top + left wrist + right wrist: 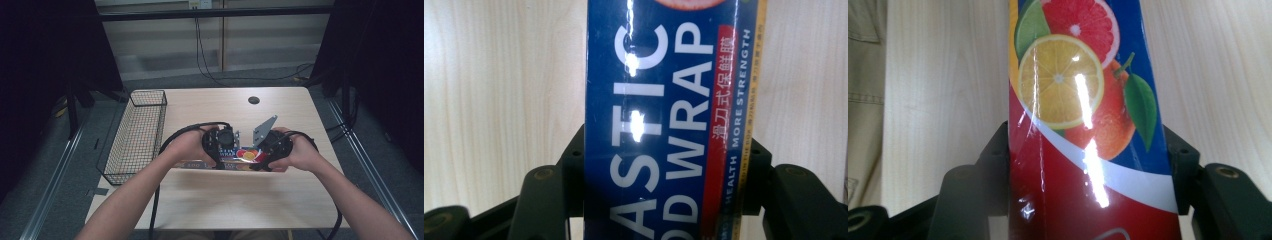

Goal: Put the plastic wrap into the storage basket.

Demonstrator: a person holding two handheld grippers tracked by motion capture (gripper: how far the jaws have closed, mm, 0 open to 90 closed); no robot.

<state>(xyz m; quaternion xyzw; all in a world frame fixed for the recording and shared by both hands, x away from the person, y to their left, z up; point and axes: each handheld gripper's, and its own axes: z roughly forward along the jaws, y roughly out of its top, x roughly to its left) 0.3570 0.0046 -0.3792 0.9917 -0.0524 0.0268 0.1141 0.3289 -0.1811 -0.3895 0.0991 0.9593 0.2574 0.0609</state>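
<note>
Two grippers meet at centre frame in the high view, the left gripper (218,161) and right gripper (261,164) each clamped on one plastic wrap box (239,159) lying on the pale surface (280,200), with one wire basket (137,137) at left. In the left gripper view, the box (669,120) runs up mid-frame between closed jaws. In the right gripper view, its fruit-printed end (1083,125) sits gripped likewise.

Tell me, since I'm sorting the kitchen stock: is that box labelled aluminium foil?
No, the white lettering on the blue plastic wrap box reads PLASTIC FOOD WRAP.
</note>
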